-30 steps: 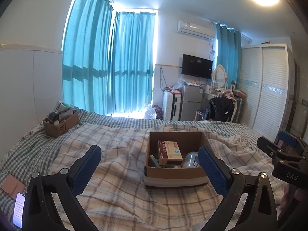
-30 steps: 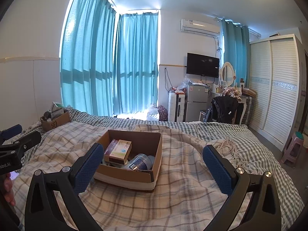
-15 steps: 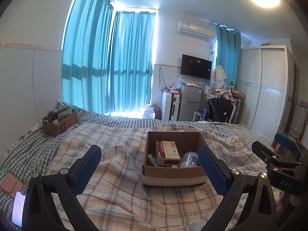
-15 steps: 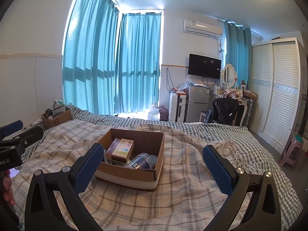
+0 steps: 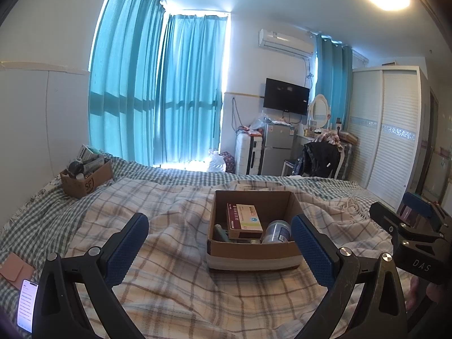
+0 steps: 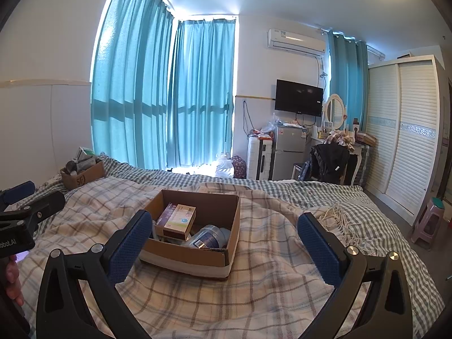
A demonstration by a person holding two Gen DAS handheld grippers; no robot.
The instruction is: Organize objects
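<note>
Left wrist view: left gripper (image 5: 219, 241) jaws spread, empty, hovering above the bed (image 5: 169, 276); cardboard box (image 5: 251, 250) near centre, holding a medicine carton (image 5: 244, 220) and a jar (image 5: 278, 230).
Right wrist view: right gripper (image 6: 223, 244) jaws spread, empty; box left of centre.
Advice: probably approach the carton squarely, from above.

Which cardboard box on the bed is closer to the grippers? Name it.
The open box with the medicine carton and can, on the plaid blanket right before both grippers. The other box, marked SF, sits far off by the curtains.
</note>
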